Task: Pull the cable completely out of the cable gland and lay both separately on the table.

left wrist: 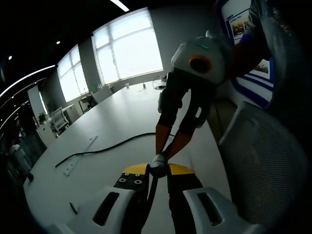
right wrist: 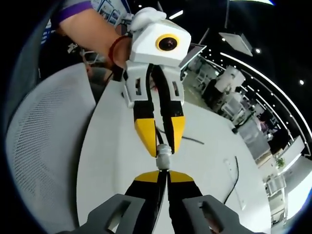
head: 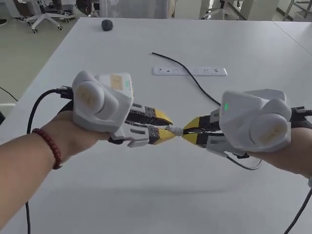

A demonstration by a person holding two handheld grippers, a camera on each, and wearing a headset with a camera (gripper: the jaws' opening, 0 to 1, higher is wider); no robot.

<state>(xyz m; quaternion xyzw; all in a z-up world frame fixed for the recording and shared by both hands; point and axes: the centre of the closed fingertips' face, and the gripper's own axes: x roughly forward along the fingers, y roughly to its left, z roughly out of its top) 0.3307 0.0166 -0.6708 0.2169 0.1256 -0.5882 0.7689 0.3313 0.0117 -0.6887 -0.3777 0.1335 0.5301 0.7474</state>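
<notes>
Left gripper (head: 165, 131) clamped on cable gland (head: 175, 130). Right gripper (head: 189, 136) clamped on cable (head: 195, 83). Tips meet above table (head: 146, 195).

The head view looks forward and down from above the white table (head: 146, 44), close over the left gripper (head: 171, 127) and right gripper (head: 187, 132), which meet tip to tip. The left gripper view sits low over the table, looks along its own jaws and faces the right gripper from very near. The right gripper view faces the opposite way, straight at the left gripper. All 3 views share the cable gland (head: 174, 130) between the tips. The head and left gripper views also share the black cable (head: 195, 83) and the power strip (head: 190, 71).
</notes>
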